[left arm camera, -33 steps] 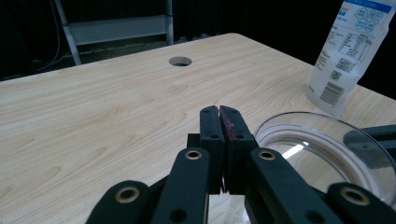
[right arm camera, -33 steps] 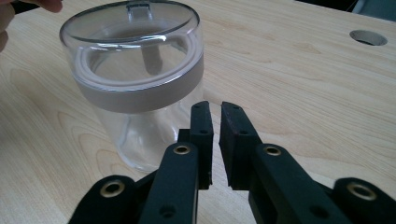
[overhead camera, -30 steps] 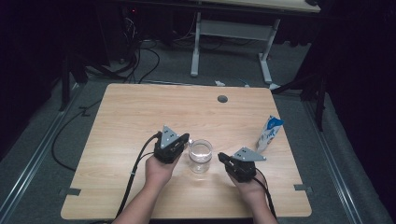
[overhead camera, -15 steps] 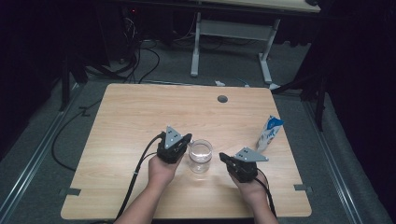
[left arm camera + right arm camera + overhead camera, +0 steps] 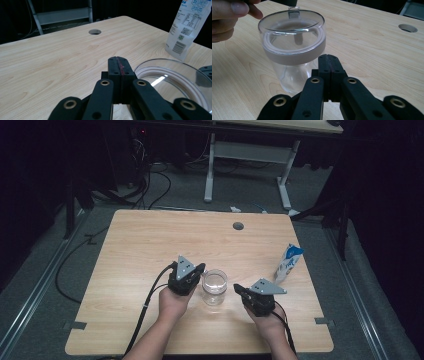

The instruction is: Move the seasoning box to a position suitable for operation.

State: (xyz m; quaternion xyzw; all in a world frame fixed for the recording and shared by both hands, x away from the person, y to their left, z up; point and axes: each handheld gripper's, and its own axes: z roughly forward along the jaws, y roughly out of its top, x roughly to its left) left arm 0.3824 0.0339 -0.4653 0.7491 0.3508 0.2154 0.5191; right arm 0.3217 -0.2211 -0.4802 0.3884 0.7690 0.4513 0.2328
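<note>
Revealing jar's (image 5: 293,50) grey band, right gripper view.

The jar (image 5: 214,287) stands between the 2 grippers, the carton (image 5: 289,262) behind to its right.

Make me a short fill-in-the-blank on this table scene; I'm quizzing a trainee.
1. The clear jar stands between the two ____.
2. The jaws of the left gripper are ____.
3. The jar's top is covered by a clear ____.
4. The white carton stands ____ on the table.

Missing words: grippers; shut; lid; upright
</note>
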